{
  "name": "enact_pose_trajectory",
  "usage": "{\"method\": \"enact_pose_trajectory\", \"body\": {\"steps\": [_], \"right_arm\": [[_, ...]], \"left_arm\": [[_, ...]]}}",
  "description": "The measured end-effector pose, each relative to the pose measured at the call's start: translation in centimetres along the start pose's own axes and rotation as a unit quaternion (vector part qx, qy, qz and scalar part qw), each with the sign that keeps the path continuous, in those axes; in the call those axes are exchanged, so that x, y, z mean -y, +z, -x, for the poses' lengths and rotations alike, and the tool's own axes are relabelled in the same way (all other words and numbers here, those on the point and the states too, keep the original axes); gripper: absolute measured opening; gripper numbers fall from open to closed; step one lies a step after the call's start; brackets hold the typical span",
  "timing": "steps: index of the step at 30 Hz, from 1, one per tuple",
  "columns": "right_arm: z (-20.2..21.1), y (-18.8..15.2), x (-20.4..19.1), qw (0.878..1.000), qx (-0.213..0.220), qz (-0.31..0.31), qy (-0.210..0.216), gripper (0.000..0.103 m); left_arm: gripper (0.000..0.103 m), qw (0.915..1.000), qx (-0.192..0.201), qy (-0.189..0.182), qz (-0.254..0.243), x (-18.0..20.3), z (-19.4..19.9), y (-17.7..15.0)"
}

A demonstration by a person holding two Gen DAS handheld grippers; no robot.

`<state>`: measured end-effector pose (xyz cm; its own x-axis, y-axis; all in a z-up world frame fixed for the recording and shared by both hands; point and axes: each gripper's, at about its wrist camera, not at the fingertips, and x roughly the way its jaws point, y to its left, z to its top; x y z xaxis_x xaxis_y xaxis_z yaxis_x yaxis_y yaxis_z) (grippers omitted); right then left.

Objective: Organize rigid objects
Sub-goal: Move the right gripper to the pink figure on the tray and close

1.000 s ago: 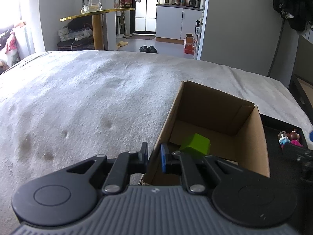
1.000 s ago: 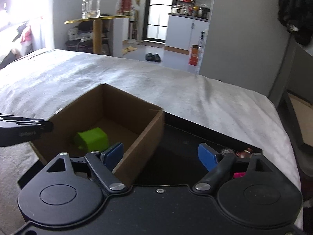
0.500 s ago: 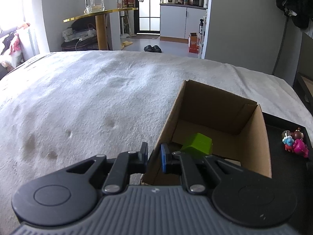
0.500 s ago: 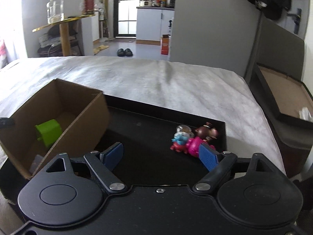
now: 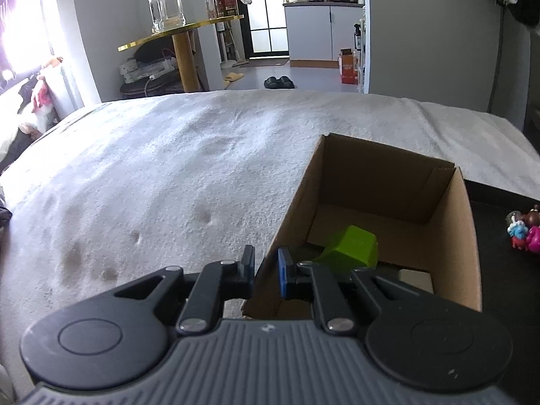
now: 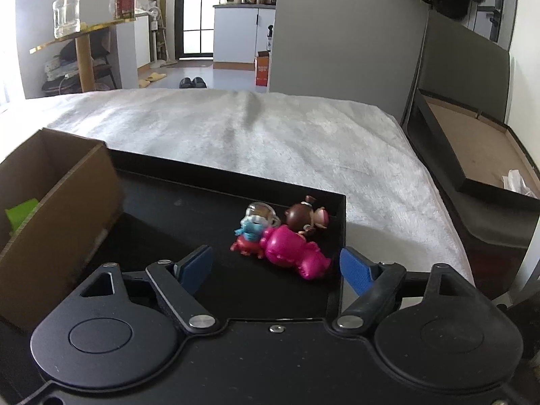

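Observation:
An open cardboard box (image 5: 452, 236) stands on a black tray (image 6: 189, 195) on the bed, with a green block (image 5: 351, 244) inside. My left gripper (image 5: 266, 271) is shut on the box's near left wall. Small toy figures lie in the tray's far right corner: a pink one (image 6: 293, 248), a blue and red one (image 6: 251, 231) and a brown-headed one (image 6: 303, 217). They also show in the left wrist view (image 5: 524, 227). My right gripper (image 6: 275, 266) is open and empty, just short of the figures, above the tray.
The white fuzzy blanket (image 5: 168, 168) covers the bed around the tray. A dark flat box lid (image 6: 472, 155) leans at the bed's right side. A gold side table (image 5: 179, 33) with a jar stands beyond the bed.
My right gripper has swung right from the cardboard box to the toy figures and come closer to them. My left gripper has stayed shut on the box wall.

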<state>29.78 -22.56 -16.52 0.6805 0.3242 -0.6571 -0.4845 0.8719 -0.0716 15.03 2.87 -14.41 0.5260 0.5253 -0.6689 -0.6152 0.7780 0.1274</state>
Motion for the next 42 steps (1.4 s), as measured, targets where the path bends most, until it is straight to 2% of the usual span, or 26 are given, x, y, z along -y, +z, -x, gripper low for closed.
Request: {"method": "enact_pose_trajectory", "body": {"steps": [10,22,25,28,31,34,37,39,41,42], "right_arm": [[-3.0,-0.3,1.2,0.999,-0.008,0.033,-0.002,0.074],[-5.1,0.2,0.3,0.998,-0.010,0.069,0.005,0.068],[-6.1,0.0,-0.2,0.996,-0.027,0.082,0.000,0.061],[-6.9,-0.5,-0.7,0.993,-0.047,0.103,-0.033,0.037],[-6.5,-0.5,-0.3,0.995,-0.053,0.085,-0.023,0.034],[-5.6,-0.7,-0.8,0.994,-0.045,0.098,-0.028,0.034],[-4.8,-0.5,-1.0,0.994,-0.043,0.092,-0.027,0.034],[-4.1,-0.1,-1.4,0.995,-0.039,0.088,-0.025,0.034],[-3.5,0.3,-1.9,0.995,-0.034,0.086,-0.022,0.034],[-3.1,0.4,-2.3,0.995,-0.031,0.088,-0.020,0.034]], "left_arm": [[0.013,0.9990,-0.005,0.039,-0.023,1.5,0.0,0.2],[0.013,0.9987,-0.003,0.041,-0.030,1.6,0.4,0.2],[0.011,0.9987,0.001,0.041,-0.031,1.5,0.5,0.2],[0.011,0.9988,0.007,0.038,-0.031,1.4,0.6,0.3],[0.011,0.9992,0.006,0.030,-0.028,1.3,0.5,0.2],[0.011,0.9994,0.007,0.023,-0.024,1.1,0.6,0.3],[0.019,0.9996,-0.003,0.007,-0.026,0.9,0.5,0.5],[0.031,0.9997,-0.010,0.000,-0.024,0.8,0.5,0.5],[0.054,0.9996,-0.017,-0.004,-0.021,0.7,0.4,0.4],[0.058,0.9996,-0.019,-0.001,-0.020,0.6,0.4,0.3]]}}
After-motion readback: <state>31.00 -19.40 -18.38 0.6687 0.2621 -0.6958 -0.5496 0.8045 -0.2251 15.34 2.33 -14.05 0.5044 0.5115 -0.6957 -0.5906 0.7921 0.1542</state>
